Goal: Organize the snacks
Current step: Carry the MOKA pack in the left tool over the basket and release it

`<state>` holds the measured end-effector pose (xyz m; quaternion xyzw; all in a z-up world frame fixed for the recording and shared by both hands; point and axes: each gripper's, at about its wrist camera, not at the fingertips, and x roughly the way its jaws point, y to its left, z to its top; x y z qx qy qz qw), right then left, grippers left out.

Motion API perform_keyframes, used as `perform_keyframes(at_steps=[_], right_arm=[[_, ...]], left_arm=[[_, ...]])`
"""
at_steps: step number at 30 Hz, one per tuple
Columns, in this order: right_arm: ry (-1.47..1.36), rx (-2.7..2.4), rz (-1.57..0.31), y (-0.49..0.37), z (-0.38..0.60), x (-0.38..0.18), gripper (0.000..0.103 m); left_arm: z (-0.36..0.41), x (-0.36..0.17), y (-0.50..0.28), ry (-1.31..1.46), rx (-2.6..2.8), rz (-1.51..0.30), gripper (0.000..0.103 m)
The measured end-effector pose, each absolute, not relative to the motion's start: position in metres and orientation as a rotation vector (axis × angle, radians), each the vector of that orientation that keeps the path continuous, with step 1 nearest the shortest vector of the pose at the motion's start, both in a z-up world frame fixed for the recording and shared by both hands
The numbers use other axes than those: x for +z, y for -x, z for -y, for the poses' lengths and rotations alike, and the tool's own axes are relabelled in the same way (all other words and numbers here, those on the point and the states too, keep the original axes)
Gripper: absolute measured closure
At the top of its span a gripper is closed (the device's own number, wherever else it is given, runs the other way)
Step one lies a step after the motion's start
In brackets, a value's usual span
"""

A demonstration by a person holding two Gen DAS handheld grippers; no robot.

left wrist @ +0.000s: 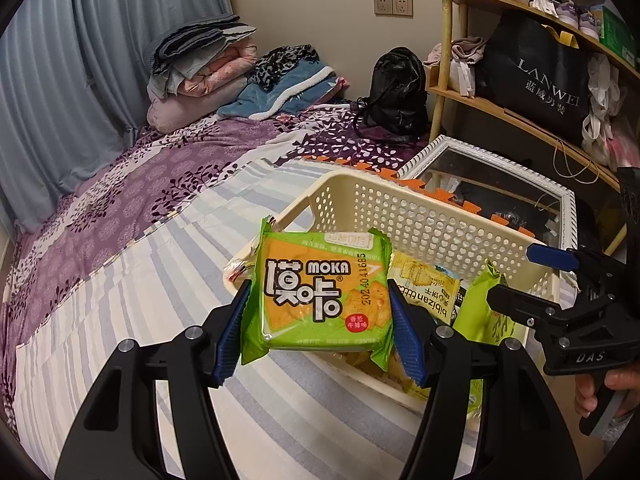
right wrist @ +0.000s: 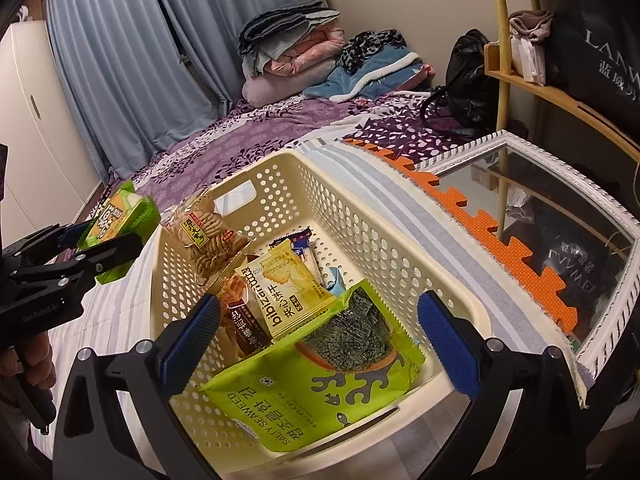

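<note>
My left gripper (left wrist: 320, 312) is shut on a green and orange MOKA cracker pack (left wrist: 320, 292) and holds it up just left of the cream perforated basket (left wrist: 404, 212). The pack also shows in the right wrist view (right wrist: 116, 216), with the left gripper (right wrist: 88, 248) beside the basket's (right wrist: 360, 220) left wall. My right gripper (right wrist: 320, 332) is open and empty over the basket's near end, above a green salty seaweed bag (right wrist: 320, 384). A yellow biscuit pack (right wrist: 280, 284) and a clear bag of brown biscuits (right wrist: 212, 240) stand inside. The right gripper (left wrist: 528, 276) shows in the left wrist view.
The basket stands on a striped sheet (left wrist: 168, 280) over a purple floral bed (left wrist: 160, 168). A white-framed mirror (right wrist: 560, 216) and orange foam mat (right wrist: 500, 232) lie to its right. A wooden shelf (left wrist: 520, 112), black backpack (left wrist: 396, 88) and folded bedding (left wrist: 208, 68) are behind.
</note>
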<state>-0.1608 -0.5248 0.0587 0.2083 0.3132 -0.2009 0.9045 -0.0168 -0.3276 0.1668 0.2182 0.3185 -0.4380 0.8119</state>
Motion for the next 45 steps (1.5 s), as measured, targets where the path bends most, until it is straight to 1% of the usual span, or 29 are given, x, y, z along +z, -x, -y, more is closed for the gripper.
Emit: perform_keyframes(at_steps=[8, 17, 25, 30, 45], right_arm=[[-0.438, -0.413, -0.640, 0.162, 0.527, 0.060, 0.005], [-0.450, -0.395, -0.640, 0.160, 0.529, 0.058, 0.005], [-0.458, -0.392, -0.634, 0.160, 0.533, 0.059, 0.005], [-0.465, -0.395, -0.630, 0.161, 0.534, 0.059, 0.005], [-0.473, -0.410, -0.622, 0.166, 0.534, 0.062, 0.005]], left_arm=[[0.333, 0.169, 0.008, -0.471, -0.924, -0.675, 0.038], [0.323, 0.163, -0.028, -0.438, -0.850, -0.712, 0.038], [0.322, 0.145, -0.066, -0.432, -0.774, -0.757, 0.038], [0.338, 0.132, -0.071, -0.457, -0.788, -0.770, 0.038], [0.384, 0.125, -0.048, -0.481, -0.915, -0.764, 0.038]])
